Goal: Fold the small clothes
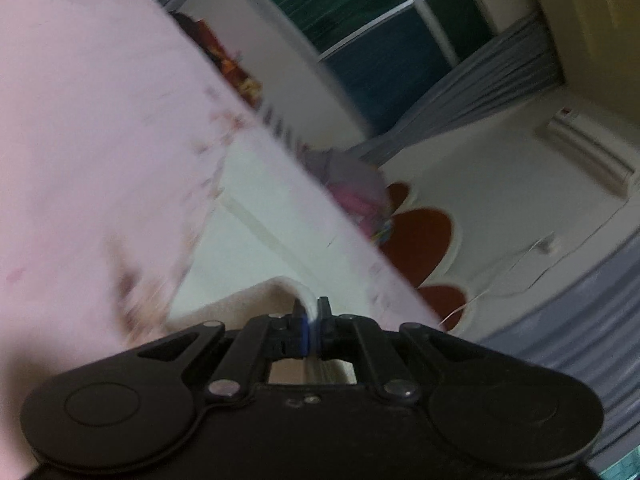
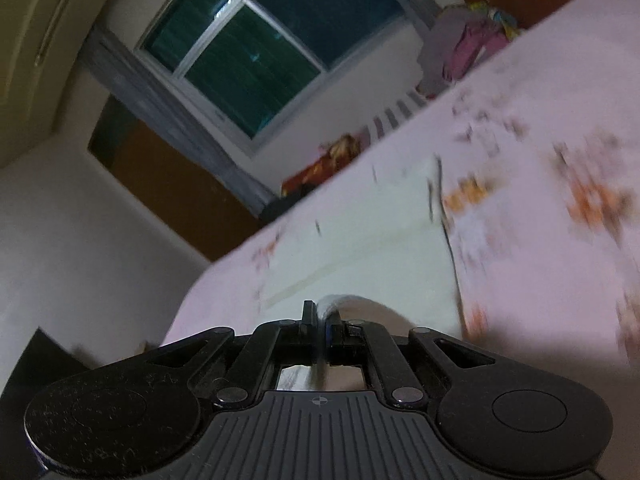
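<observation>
The left hand-held gripper (image 1: 311, 312) is clamped on a fold of a small white garment (image 1: 256, 216), and the right hand-held gripper (image 2: 322, 316) is clamped on another fold of the same garment, so each one pinches one edge of the cloth. The garment lies straight ahead of both grippers, spread on a pink bed sheet with small flowers (image 1: 80, 140). From the left gripper it runs forward and to the left; from the right gripper it runs forward and to the right. Its long way seems to go away from the grippers, toward a pile of clothes (image 2: 460, 52) at the far edge of the bed. Both grippers are right at the near edge, so neither is nearer. I think the held edge has to go forward over the rest. I count two grippers, one white garment, one pile and one window (image 2: 248, 36). The pictures are blurry.
</observation>
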Demonstrator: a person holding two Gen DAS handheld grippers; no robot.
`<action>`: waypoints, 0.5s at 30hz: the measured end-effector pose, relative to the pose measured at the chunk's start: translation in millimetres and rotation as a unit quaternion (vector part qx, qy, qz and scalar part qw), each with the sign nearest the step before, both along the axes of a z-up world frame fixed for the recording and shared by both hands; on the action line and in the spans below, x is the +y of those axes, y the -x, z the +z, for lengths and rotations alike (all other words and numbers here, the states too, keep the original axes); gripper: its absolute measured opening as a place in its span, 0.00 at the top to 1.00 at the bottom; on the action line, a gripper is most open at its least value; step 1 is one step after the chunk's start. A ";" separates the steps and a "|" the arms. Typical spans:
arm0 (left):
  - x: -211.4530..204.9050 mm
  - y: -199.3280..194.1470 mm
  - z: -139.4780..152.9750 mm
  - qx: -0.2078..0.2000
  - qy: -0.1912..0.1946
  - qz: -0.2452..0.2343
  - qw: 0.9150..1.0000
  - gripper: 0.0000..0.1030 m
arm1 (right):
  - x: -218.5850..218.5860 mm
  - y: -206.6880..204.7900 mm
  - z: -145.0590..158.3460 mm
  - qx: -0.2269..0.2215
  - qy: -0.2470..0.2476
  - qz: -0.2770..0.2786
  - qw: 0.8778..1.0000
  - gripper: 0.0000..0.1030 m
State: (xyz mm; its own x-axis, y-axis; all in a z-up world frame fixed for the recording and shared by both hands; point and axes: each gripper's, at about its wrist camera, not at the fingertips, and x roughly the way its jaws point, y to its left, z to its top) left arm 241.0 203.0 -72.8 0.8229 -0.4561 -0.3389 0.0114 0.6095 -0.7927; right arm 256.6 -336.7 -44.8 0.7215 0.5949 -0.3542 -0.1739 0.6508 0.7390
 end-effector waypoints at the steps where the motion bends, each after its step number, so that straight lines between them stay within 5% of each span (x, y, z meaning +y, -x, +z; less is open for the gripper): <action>1: -1.1 -16.9 4.8 -0.007 0.003 -0.001 1.000 0.97 | 0.7 -18.0 4.0 0.002 -0.003 -0.008 1.000 0.98; 8: 1.3 -143.2 10.2 -0.004 0.002 -0.009 1.000 0.97 | -7.3 -145.3 -6.5 0.056 -0.068 -0.048 0.995 0.98; 15: 5.6 -251.2 -36.6 0.075 -0.023 -0.025 0.997 0.97 | 3.3 -253.6 -61.2 0.136 -0.065 -0.048 0.987 0.98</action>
